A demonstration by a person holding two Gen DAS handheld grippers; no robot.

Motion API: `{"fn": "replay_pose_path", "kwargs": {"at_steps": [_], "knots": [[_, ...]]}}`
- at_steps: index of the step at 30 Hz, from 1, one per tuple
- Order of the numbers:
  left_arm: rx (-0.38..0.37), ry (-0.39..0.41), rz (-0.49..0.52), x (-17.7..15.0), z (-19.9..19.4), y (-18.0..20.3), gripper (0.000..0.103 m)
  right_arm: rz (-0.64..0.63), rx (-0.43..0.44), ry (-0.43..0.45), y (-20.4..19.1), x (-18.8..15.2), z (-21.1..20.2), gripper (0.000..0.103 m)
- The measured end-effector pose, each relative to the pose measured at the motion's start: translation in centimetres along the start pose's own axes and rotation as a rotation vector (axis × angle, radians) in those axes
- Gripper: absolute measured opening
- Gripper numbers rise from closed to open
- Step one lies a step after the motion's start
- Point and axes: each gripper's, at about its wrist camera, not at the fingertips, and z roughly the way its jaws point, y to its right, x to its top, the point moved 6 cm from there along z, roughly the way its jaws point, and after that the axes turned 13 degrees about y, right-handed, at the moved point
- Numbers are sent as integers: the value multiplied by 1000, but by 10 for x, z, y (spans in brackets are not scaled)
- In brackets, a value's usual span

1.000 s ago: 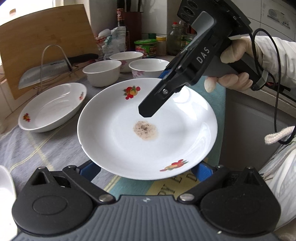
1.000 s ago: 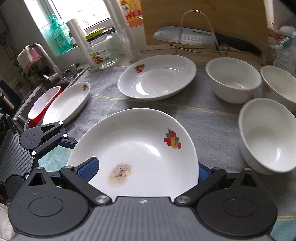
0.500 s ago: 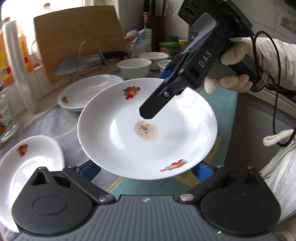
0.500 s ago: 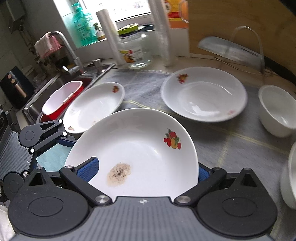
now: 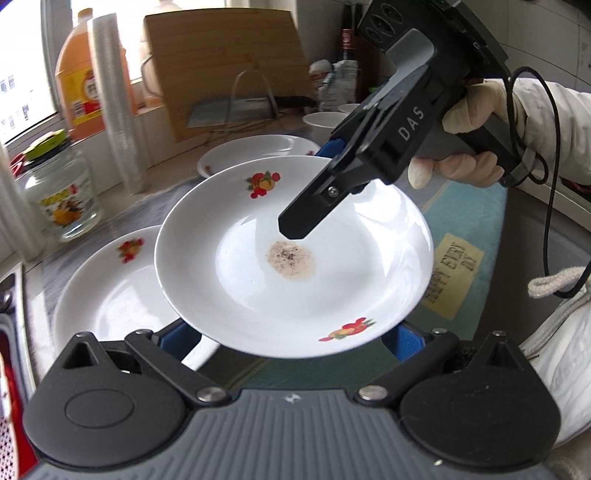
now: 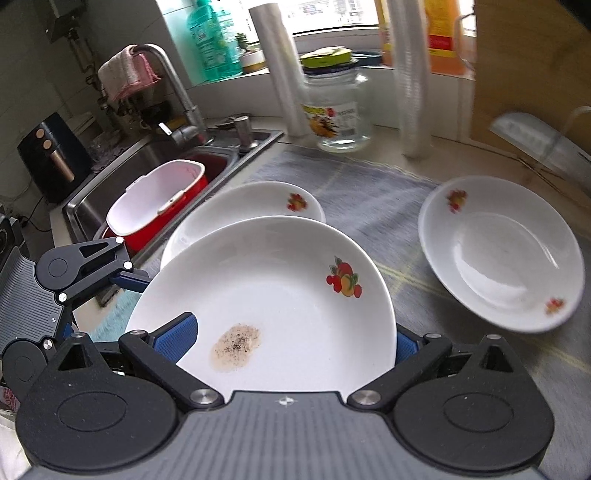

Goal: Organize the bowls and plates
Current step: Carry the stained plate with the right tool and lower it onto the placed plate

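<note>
The right tool (image 6: 291,341) grips a stained plate (image 6: 273,295) by its rim. Beyond that plate rests a second plate (image 6: 236,201); right of it, a third plate (image 6: 498,251).

Daylight from a bright window (image 6: 332,11) falls on the grey-clothed counter (image 6: 369,206) beside a steel sink (image 6: 147,158).

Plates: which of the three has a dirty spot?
The plate held up by both grippers; it has a brown speckled stain. The two plates on the cloth look clean.
</note>
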Motion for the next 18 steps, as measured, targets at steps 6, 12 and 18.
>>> {"fn": "replay_pose_path", "kwargs": {"at_steps": [6, 12, 18], "knots": [[29, -4, -15, -8, -10, -26, 102, -18, 25, -3, -15, 14, 27, 103], [37, -8, -25, -12, -14, -47, 102, -27, 32, -10, -23, 24, 49, 103], [33, -6, -31, -14, -11, -62, 102, -30, 23, -13, -23, 32, 66, 103]]}}
